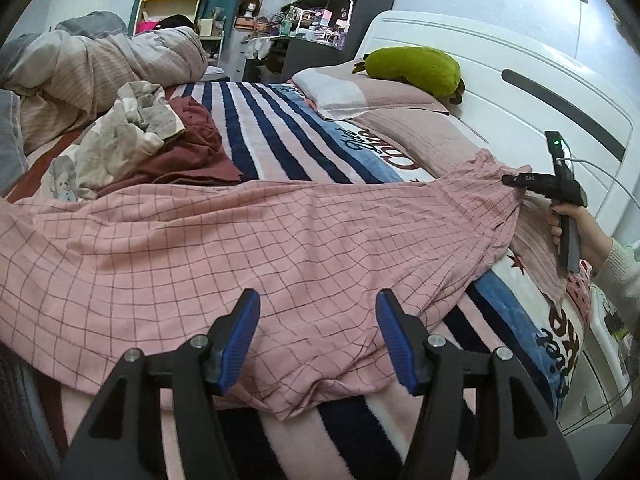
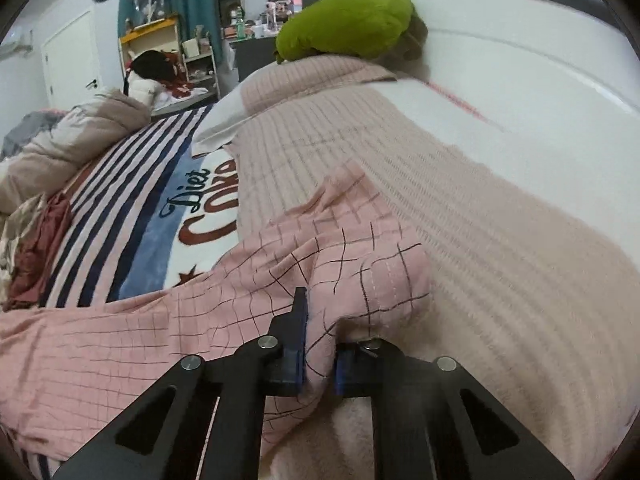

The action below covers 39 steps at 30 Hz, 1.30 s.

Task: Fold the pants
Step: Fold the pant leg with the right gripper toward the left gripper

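Across the striped blanket [image 1: 280, 128] in the left wrist view, pink checked pants [image 1: 240, 240] lie spread out. Above their near edge the left gripper [image 1: 318, 336] hangs with its jaws apart and nothing between the blue pads [image 1: 240, 340]. At far right a hand [image 1: 560, 220] holds the right gripper [image 1: 508, 180], which pinches the pants' far end. From the right wrist view, the right gripper [image 2: 320, 356] is clamped on a bunched fold of pants [image 2: 280, 280] beside a ribbed pillow [image 2: 480, 220], below a green plush [image 2: 352, 28].
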Tool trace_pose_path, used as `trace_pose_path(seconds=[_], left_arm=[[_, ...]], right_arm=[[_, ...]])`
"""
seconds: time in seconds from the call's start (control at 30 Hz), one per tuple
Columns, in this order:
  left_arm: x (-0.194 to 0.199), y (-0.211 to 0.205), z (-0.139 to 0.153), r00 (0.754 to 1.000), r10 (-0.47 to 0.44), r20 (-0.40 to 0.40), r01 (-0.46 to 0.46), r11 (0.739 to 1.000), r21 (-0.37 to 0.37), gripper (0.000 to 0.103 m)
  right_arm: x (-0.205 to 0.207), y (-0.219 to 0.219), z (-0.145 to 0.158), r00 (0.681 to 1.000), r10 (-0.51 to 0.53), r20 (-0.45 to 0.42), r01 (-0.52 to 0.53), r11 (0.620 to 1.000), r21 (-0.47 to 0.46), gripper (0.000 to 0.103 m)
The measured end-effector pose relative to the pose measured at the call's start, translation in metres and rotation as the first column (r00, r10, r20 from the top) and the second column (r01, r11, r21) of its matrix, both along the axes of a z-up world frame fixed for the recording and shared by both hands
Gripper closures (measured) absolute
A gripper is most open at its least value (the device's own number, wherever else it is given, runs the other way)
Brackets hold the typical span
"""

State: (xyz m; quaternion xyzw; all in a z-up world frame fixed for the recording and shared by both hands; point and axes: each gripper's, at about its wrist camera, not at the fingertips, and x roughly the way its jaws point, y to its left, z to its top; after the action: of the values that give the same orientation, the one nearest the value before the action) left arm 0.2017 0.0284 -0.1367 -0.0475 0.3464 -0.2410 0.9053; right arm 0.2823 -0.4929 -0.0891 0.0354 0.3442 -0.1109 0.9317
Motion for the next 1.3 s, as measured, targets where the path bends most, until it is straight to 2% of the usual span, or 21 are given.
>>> trace_pose_path(seconds=[0.1, 0.27, 0.37, 0.53, 0.67, 0.77, 0.87, 0.97, 1.13, 1.17, 1.3], left_arm=[[0.001, 0.001, 0.001, 1.000, 0.005, 0.003, -0.005, 1.000, -0.001, 0.047], [0.002, 0.001, 0.001, 1.000, 0.001, 0.008, -0.001, 1.000, -0.030, 0.047], [0.002, 0.001, 0.002, 1.000, -0.003, 0.011, 0.003, 0.999, -0.032, 0.047], [0.002, 0.007, 0.002, 1.000, 0.019, 0.015, -0.019, 0.999, -0.032, 0.047], [-0.003, 0.016, 0.007, 0.998, 0.057, 0.031, -0.056, 0.998, -0.032, 0.046], [-0.007, 0.025, 0.012, 0.995, 0.089, 0.043, -0.087, 0.995, -0.037, 0.046], [-0.013, 0.037, 0.015, 0.992, 0.112, 0.052, -0.109, 0.993, -0.051, 0.045], [-0.017, 0.043, 0.015, 0.991, 0.123, 0.053, -0.119, 0.991, -0.058, 0.044], [-0.018, 0.050, 0.010, 0.992, 0.120, 0.034, -0.117, 0.990, -0.075, 0.042], [-0.017, 0.049, 0.009, 0.993, 0.114, 0.031, -0.112, 0.991, -0.076, 0.042], [-0.009, 0.038, 0.009, 0.997, 0.078, 0.026, -0.075, 0.993, -0.088, 0.040]], right_arm=[[-0.012, -0.002, 0.016, 1.000, -0.005, 0.021, 0.006, 0.999, -0.054, 0.100], [-0.014, -0.015, 0.017, 0.999, -0.021, -0.035, 0.020, 1.000, -0.022, 0.100], [-0.017, -0.008, 0.019, 1.000, 0.006, -0.024, -0.006, 1.000, 0.013, 0.099], [-0.022, 0.042, 0.047, 0.989, 0.140, 0.042, -0.139, 0.990, -0.009, 0.099], [-0.020, 0.091, 0.066, 0.961, 0.266, 0.072, -0.268, 0.963, 0.019, 0.099], [-0.017, 0.136, 0.070, 0.924, 0.374, 0.084, -0.378, 0.925, 0.040, 0.099], [-0.009, 0.184, 0.057, 0.872, 0.485, 0.066, -0.489, 0.869, 0.076, 0.099], [0.003, 0.234, 0.025, 0.795, 0.606, -0.015, -0.601, 0.792, 0.108, 0.099], [0.000, 0.298, -0.056, 0.617, 0.748, -0.243, -0.732, 0.660, 0.171, 0.096], [-0.003, 0.303, -0.066, 0.598, 0.756, -0.266, -0.744, 0.647, 0.166, 0.094], [-0.011, 0.300, -0.075, 0.585, 0.774, -0.240, -0.757, 0.628, 0.181, 0.081]])
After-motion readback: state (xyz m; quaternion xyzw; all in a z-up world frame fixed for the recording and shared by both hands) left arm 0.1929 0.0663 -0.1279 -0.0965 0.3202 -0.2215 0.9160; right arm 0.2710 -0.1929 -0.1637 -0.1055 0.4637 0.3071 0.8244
